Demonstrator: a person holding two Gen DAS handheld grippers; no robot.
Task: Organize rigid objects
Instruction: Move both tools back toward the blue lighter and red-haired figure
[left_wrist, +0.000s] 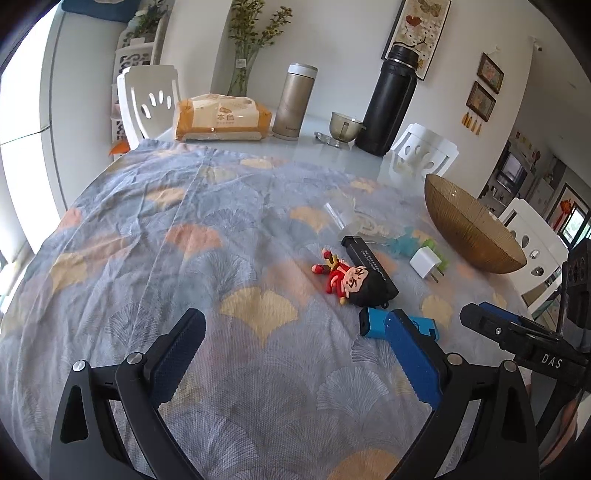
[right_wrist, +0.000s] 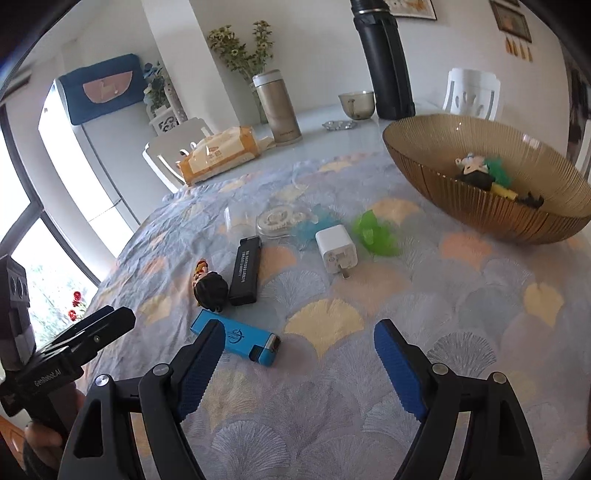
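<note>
Loose items: one blue lighter (right_wrist: 236, 341), one black lighter (right_wrist: 245, 271), one doll (right_wrist: 208, 282), one white charger (right_wrist: 335, 249), spread across clothed surface (right_wrist: 443, 314).
Bowl: one amber bowl (right_wrist: 461, 184), perhaps three trinkets inside.
Jaws: left gripper (left_wrist: 295, 354), right gripper (right_wrist: 299, 363) wide apart, empty.

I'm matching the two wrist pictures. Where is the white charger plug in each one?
Left wrist view: the white charger plug lies right of centre, just left of the amber bowl.
Right wrist view: the plug lies near centre, beside the green toy.
Shared landmark: the black lighter.
</note>
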